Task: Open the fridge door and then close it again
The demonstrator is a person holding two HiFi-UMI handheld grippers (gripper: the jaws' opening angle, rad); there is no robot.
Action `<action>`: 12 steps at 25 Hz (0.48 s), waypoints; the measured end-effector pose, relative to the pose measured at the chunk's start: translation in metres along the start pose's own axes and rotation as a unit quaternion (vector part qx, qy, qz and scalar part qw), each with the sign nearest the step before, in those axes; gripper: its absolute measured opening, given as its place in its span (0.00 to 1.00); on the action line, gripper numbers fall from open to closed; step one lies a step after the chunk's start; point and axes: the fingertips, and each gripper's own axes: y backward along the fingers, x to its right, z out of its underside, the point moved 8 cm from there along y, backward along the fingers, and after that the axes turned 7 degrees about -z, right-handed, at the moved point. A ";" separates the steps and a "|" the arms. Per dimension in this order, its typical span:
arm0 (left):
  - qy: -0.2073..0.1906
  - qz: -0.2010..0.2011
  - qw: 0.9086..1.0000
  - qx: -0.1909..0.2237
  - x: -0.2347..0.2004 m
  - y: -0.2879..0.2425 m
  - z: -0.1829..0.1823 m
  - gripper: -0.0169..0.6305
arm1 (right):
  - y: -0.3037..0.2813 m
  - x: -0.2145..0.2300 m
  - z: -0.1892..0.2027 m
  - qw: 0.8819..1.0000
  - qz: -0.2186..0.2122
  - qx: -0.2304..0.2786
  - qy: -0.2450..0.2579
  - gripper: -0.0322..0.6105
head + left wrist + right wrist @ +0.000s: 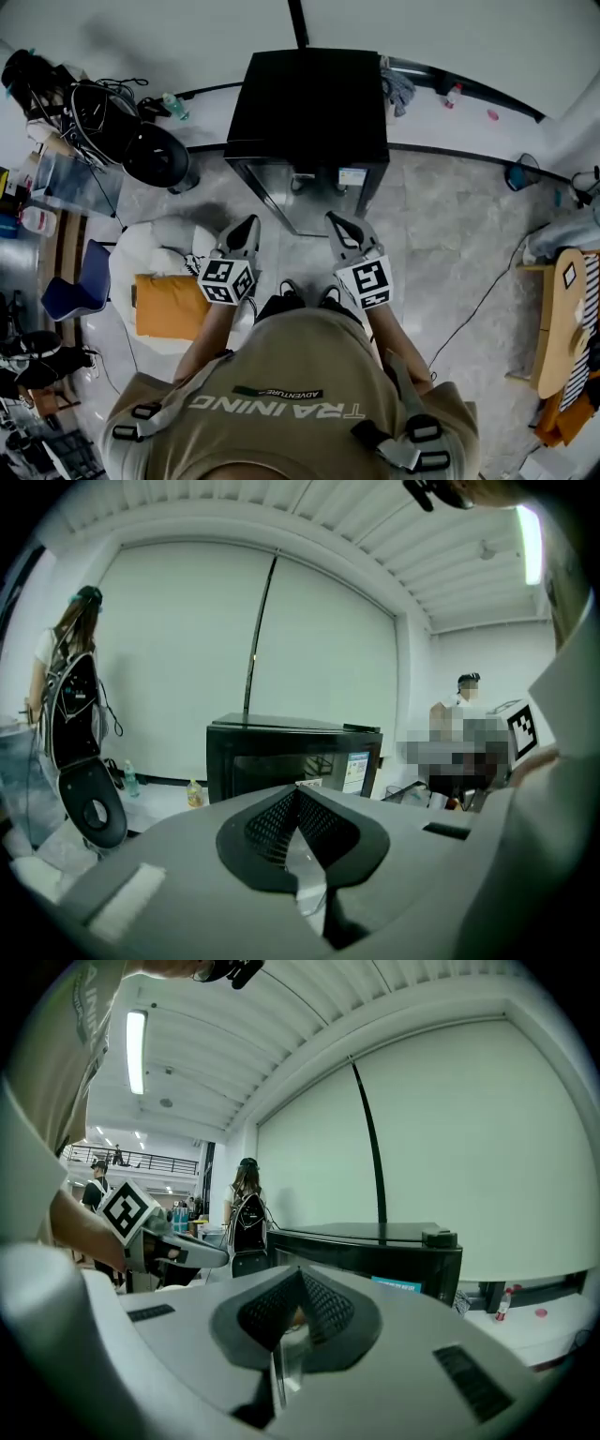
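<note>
Left gripper view looks along the left gripper (pixel 298 794), whose fingers (pixel 270 825) are pressed together at the tips with nothing between them. The right gripper view shows the same of the right gripper (pixel 300 1281): its fingers (pixel 326 1309) meet at the tips and hold nothing. In the head view both grippers are held side by side in front of the person's chest, left (pixel 244 230) and right (pixel 339 227), each pointing toward the fridge (pixel 309 103) and clear of it. The black fridge stands on the grey floor (pixel 450 216) against the white wall, straight ahead of both grippers, and its glass-fronted door (pixel 281 771) looks shut. An orange cushion (pixel 169 306) lies near the left gripper, at the person's left.
</note>
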 end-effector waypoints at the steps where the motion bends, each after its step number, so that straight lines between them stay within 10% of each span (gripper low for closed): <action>1: -0.013 -0.002 1.000 0.002 0.004 0.003 -0.003 0.03 | 0.002 0.000 -0.002 1.000 0.000 0.003 0.001 0.04; 12: -0.038 0.021 0.999 0.009 0.011 0.022 -0.001 0.03 | 0.014 -0.021 -0.014 1.000 0.001 0.017 0.011 0.04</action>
